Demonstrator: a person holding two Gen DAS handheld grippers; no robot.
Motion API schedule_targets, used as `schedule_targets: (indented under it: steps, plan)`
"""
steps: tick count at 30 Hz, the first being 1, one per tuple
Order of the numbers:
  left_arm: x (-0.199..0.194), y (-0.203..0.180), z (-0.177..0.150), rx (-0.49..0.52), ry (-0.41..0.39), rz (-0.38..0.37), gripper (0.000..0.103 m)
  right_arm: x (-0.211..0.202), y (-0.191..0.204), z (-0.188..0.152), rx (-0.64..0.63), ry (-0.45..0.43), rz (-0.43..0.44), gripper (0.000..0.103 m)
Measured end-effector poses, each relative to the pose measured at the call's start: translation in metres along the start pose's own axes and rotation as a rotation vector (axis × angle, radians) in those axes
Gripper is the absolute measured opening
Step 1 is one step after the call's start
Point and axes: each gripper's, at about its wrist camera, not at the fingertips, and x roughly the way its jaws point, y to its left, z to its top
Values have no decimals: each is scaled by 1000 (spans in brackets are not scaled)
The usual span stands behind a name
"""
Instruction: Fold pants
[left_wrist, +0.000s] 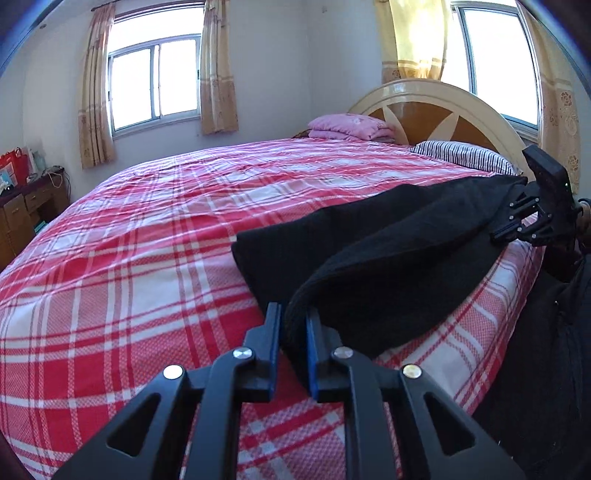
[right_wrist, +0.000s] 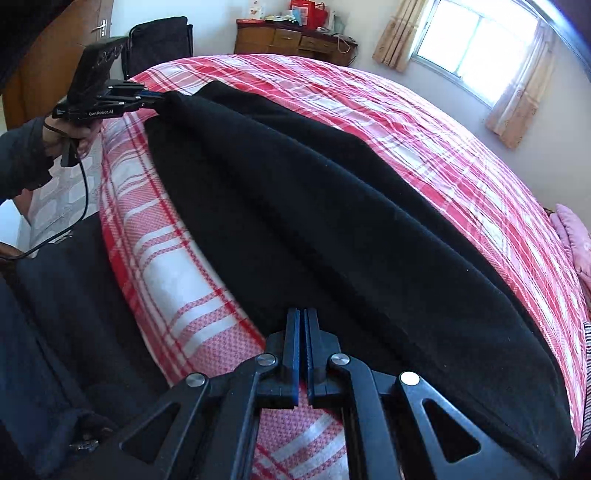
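Two grippers, one pair of black pants on the bed.
Left gripper (left_wrist: 293, 314) pinches one end of the pants (left_wrist: 388, 251), jaws barely apart; right gripper (right_wrist: 303, 317) clamps the other end, jaws squeezed tight. Pants stretch along the bed (left_wrist: 147, 240) edge.

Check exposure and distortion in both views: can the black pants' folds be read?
Left wrist view: windows blown out, bed bowed by fisheye, pants near featureless black. Right wrist view: window overexposed, but soft lengthwise folds show on the pants; both sharp.
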Motion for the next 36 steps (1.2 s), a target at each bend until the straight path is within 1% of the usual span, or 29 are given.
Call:
schedule_targets:
  steps: [1,3,4,7,9,10,11,12,13,14,17,18,19,22,23,25,27,31,34,36]
  plan:
    - [-2,1,-2,0,6,-7,18,-1,0,0,-9,1,-4,2]
    - [-6,-1,-5,14,14,9,19,-3,-2,0,1,-2,8,3]
    - [-7,-2,-7,16,19,13,19,-3,-3,1,7,-8,-4,3]
    - [-8,-1,-12,10,28,20,19,-3,-5,1,-17,-37,-143,7]
    - [-6,-1,-11,3,25,22,19,0,-5,3,-36,-32,-169,8]
    - [-5,-2,-10,5,22,26,18,2,-6,3,-39,-27,-166,11]
    - [-4,-3,-9,7,20,27,18,3,-7,4,-44,-20,-165,16]
    - [-3,-3,-8,7,18,27,18,5,-6,4,-54,-10,-167,41]
    - [-3,-3,-8,7,15,29,18,5,-6,4,-62,-13,-175,57]
    - [-2,-3,-7,8,14,30,18,3,-6,4,-69,-35,-178,57]
    - [-2,-1,-8,0,7,32,18,4,-19,9,-9,-31,-172,55]
    - [-2,0,-8,-5,3,32,18,3,-22,10,-3,-42,-180,47]
    - [-2,0,-8,-9,0,32,19,4,-24,12,-1,-41,-175,35]
    - [-2,1,-8,-16,-6,37,18,10,-19,15,-34,-23,-171,19]
    - [-2,1,-8,-15,-7,39,18,12,-17,15,-53,-15,-176,17]
    - [-2,1,-7,-18,-9,41,18,12,-12,14,-82,-12,-179,7]
    - [-2,2,-6,-18,-10,43,18,7,-11,13,-77,-12,-170,3]
    - [-3,0,-7,-1,-14,63,19,-18,-10,8,-66,-48,-176,3]
    - [-3,-6,-11,38,-1,85,19,-29,-3,0,-77,-35,-161,3]
    - [-1,-8,-16,55,15,101,19,-23,2,-3,-83,-11,-149,3]
